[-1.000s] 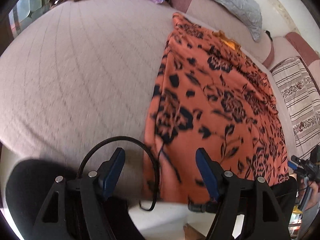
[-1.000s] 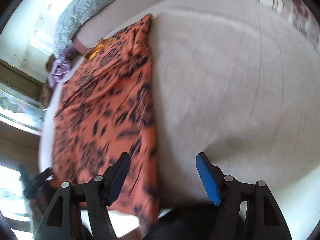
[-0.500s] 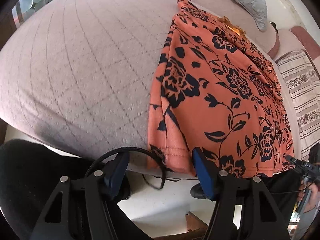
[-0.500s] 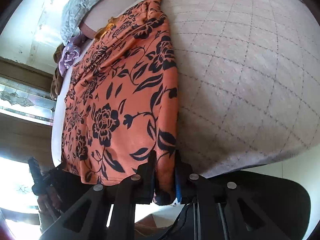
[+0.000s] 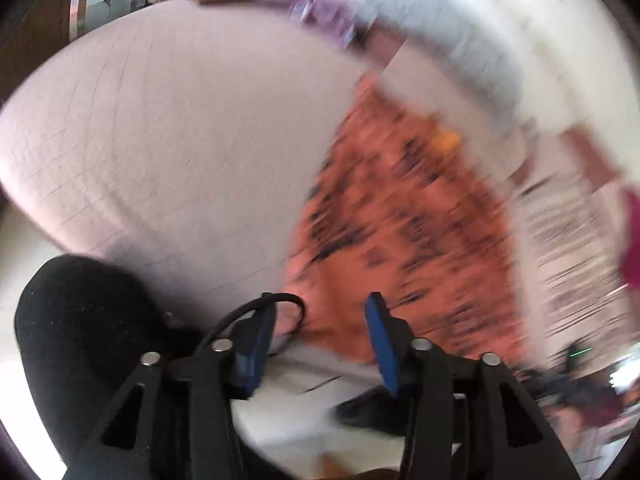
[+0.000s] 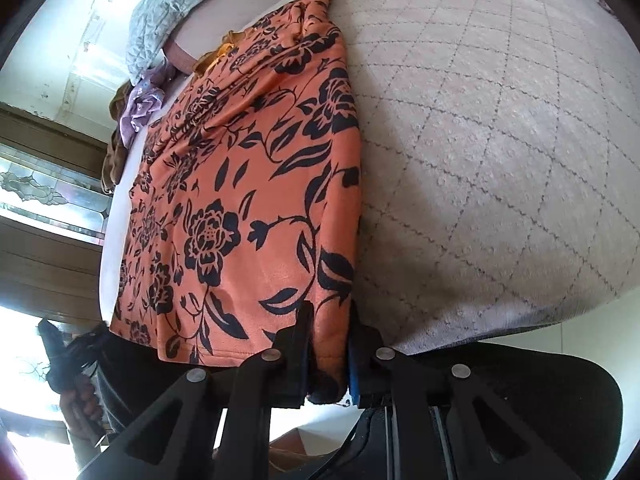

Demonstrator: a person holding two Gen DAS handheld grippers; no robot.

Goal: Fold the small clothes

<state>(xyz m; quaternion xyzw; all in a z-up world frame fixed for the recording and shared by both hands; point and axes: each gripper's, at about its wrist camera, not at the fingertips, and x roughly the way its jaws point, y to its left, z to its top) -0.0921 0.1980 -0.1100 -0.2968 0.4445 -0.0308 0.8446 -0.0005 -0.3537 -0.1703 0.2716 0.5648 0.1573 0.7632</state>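
An orange garment with black flowers (image 6: 248, 184) lies spread on a grey quilted bed (image 6: 500, 140). My right gripper (image 6: 328, 344) is shut on the garment's near right hem corner at the bed's front edge. In the blurred left wrist view the garment (image 5: 400, 220) lies right of centre. My left gripper (image 5: 320, 320) is open, its blue pads either side of the near left hem corner, not gripping it.
A grey pillow (image 6: 176, 4) and a purple cloth (image 6: 140, 108) lie at the bed's far end. A striped cover (image 5: 568, 240) lies right of the garment. A black chair back (image 6: 520, 412) is below my right gripper. A wooden window frame (image 6: 44, 216) is at left.
My right gripper closed on the garment's right hem corner and still holds it. My left gripper, still open, is moving fast near the left hem corner, so its view is blurred.
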